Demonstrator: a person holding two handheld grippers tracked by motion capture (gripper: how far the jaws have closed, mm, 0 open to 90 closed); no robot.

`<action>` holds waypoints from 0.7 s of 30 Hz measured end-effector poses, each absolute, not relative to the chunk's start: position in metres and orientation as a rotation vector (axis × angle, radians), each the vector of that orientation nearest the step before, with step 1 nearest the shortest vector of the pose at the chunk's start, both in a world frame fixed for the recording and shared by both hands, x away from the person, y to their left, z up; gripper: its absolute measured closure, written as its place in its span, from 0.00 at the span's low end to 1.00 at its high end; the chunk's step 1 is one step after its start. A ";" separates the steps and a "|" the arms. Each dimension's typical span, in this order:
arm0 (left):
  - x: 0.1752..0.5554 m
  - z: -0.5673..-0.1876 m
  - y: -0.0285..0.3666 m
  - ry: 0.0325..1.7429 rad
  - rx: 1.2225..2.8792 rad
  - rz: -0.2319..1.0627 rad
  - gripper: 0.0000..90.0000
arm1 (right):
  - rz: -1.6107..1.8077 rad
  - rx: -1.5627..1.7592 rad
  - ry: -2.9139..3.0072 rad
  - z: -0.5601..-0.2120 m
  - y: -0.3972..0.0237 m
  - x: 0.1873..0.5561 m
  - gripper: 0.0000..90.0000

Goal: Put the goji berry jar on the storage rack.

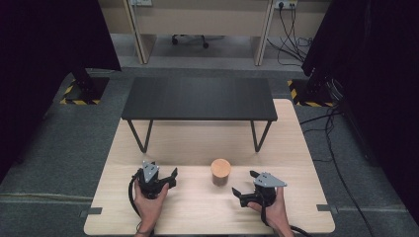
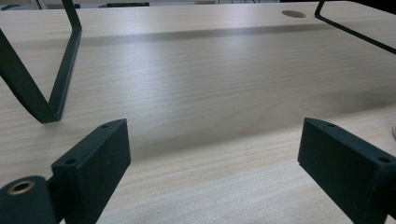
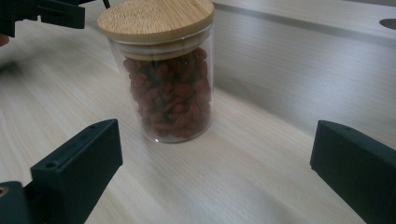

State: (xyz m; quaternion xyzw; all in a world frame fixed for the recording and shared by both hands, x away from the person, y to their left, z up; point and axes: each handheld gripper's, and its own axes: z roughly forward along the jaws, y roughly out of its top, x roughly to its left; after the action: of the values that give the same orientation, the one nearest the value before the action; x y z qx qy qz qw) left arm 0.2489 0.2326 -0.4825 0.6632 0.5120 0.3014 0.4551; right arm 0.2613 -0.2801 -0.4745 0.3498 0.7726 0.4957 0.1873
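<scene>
- On the near half of the pale wooden table (image 1: 197, 143) stood a small glass jar (image 1: 220, 173), upright, capped with a bamboo lid (image 3: 156, 17) and filled with dark red dried berries (image 3: 170, 95).
- Jar sat between the two grippers, nearer the right one, touching neither.
- Left gripper (image 1: 165, 178) rested low in the person's left hand (image 1: 149, 201), jaws spread wide, nothing between them; its own view looked across bare wood toward a leg of the black shelf (image 2: 51, 88).
- Right gripper (image 1: 243, 191), held by the right hand (image 1: 272, 210), pointed toward the jar with jaws wide apart and empty; in its view the jar stood ahead and left of centre, not lined up with the gap.
- Black shelf (image 1: 197, 97) stood farther back on wire legs, top bare.
- Judgement: approach stage only, no grasp begun.
- Risk: since the jar sat off the line between the jaws, a straight push forward could strike the glass with the left jaw and skid or tip it.
- Risk: smooth glass and hard jaws suggested slip if clamped high near the lid; lid looked merely seated, so lifting by it might pull it free and spill berries.
- Risk: closing too low might scrape the jaws along the tabletop.
</scene>
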 end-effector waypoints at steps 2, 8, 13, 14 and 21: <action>0.249 -0.483 0.232 1.260 1.639 0.747 0.10 | 1.402 0.979 2.180 -0.475 -0.276 0.265 0.03; 0.249 -0.483 0.233 1.262 1.634 0.743 0.10 | 1.413 0.957 2.211 -0.474 -0.259 0.279 0.02; 0.249 -0.483 0.233 1.262 1.636 0.743 0.10 | 1.420 0.952 2.228 -0.473 -0.248 0.290 0.03; 0.249 -0.483 0.233 1.262 1.635 0.742 0.10 | 1.419 0.946 2.230 -0.473 -0.245 0.292 0.03; 0.249 -0.483 0.233 1.258 1.637 0.743 0.10 | 1.405 0.925 2.257 -0.472 -0.232 0.301 0.05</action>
State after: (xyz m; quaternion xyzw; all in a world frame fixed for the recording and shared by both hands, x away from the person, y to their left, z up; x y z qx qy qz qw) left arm 0.2491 0.2330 -0.4827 0.6640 0.5102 0.3013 0.4560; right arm 0.3011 -0.2322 -0.4715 0.3241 0.7911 0.4926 0.1627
